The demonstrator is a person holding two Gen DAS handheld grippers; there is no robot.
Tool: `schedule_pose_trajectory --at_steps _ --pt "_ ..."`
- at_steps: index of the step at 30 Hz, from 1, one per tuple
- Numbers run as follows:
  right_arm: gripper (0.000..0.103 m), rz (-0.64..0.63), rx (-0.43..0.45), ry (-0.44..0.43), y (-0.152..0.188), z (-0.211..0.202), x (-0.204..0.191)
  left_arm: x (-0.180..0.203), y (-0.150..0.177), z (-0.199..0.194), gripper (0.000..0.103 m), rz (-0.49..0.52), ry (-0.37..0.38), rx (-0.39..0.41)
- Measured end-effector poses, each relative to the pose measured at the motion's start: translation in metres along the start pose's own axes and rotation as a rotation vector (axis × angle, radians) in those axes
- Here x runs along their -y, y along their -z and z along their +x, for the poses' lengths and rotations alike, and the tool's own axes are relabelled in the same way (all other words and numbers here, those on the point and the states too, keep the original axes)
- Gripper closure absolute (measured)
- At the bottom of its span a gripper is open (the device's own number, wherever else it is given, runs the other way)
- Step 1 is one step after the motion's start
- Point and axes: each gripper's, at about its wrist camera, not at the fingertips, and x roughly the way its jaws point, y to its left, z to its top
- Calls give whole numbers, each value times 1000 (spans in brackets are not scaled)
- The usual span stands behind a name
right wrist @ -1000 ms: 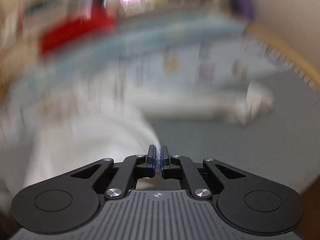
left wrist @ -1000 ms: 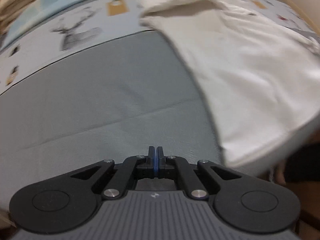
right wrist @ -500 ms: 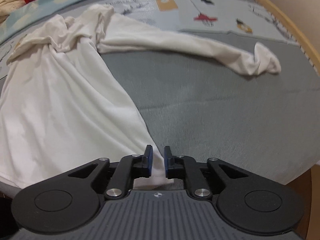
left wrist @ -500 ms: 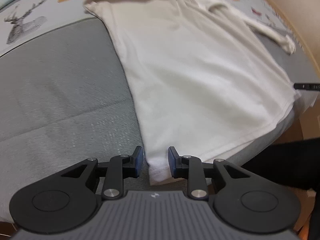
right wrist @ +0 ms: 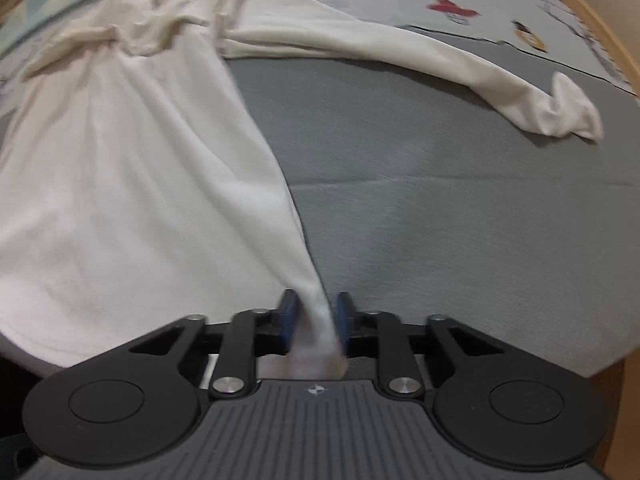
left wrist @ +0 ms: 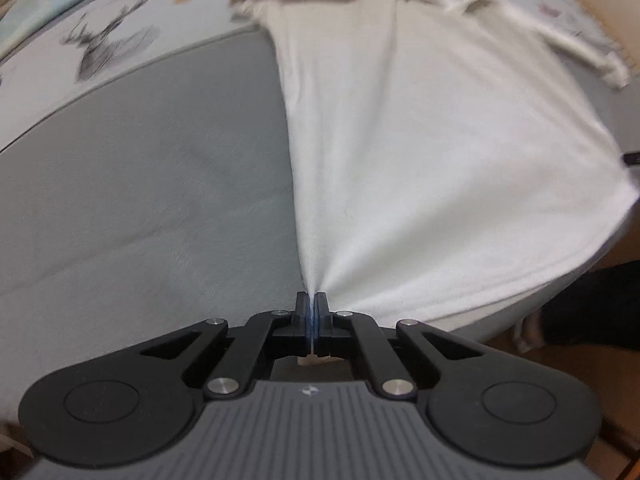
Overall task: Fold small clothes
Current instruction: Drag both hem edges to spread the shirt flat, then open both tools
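stage: early, no fold made yet | shirt point(right wrist: 132, 168): spread on the bed point(right wrist: 440, 208), hem at its near edge, one sleeve point(right wrist: 400, 48) stretched toward the far right corner | left gripper point(left wrist: 311, 312): clenched on a hem corner | right gripper point(right wrist: 314, 318): fingers point(right wrist: 288, 314) apart, the other corner between them, unclamped | left: all folds
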Motion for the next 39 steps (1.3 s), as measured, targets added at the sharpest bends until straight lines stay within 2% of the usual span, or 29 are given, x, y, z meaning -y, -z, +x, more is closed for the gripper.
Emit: schedule_pose_trajectory --at_steps 2,6,8,12,13,15,16,18,20,22,24,27,28,29,31,32,34,37,39 --pt "102 -38 -21 -18 2 1 -10 -2 7 -1 102 20 7 -15" --pt "103 -114 -48 -4 7 3 -24 1 9 -4 102 23 20 -17" --pt "103 -118 -48 13 9 3 -23 6 8 -2 102 46 -5 -37" --pt "103 -79 -67 168 8 7 -6 16 5 4 102 100 -42 -70" --pt "103 -46 -64 161 7 5 0 17 6 5 102 97 -39 -70" --pt "103 1 -16 75 3 -3 7 13 4 2 99 77 -5 -46" --pt "103 16 16 21 1 -8 7 11 3 -1 95 69 12 -25" --pt "96 36 57 -61 0 -14 6 10 3 -6 90 58 28 2" --pt "63 25 57 -80 -3 -13 -3 10 2 -5 82 49 37 -1" --pt "56 -26 24 -52 -2 -7 -15 13 1 -1 81 65 28 -29" --pt "56 -68 -37 -28 -2 4 -23 18 4 2 81 89 0 -51" --pt "60 -133 -91 -4 3 13 -33 18 5 5 82 96 -11 -62" --pt "78 -149 -85 -16 3 11 -35 18 5 4 95 93 -7 -55" --pt "98 -155 -75 -30 2 9 -36 18 5 1 102 91 3 -43" --pt "99 -133 -29 3 -2 2 -32 17 6 -5 102 89 30 -16" --pt "99 -97 -16 43 -4 0 -25 17 8 -3 102 92 38 -28" --pt "99 -37 -19 104 -7 0 -14 23 11 5 102 134 7 -74" --pt "98 -44 -88 33 -4 8 -15 26 11 8 101 148 -18 -96" --pt "97 -94 -85 46 -5 9 -24 22 6 4 98 112 -18 -64"
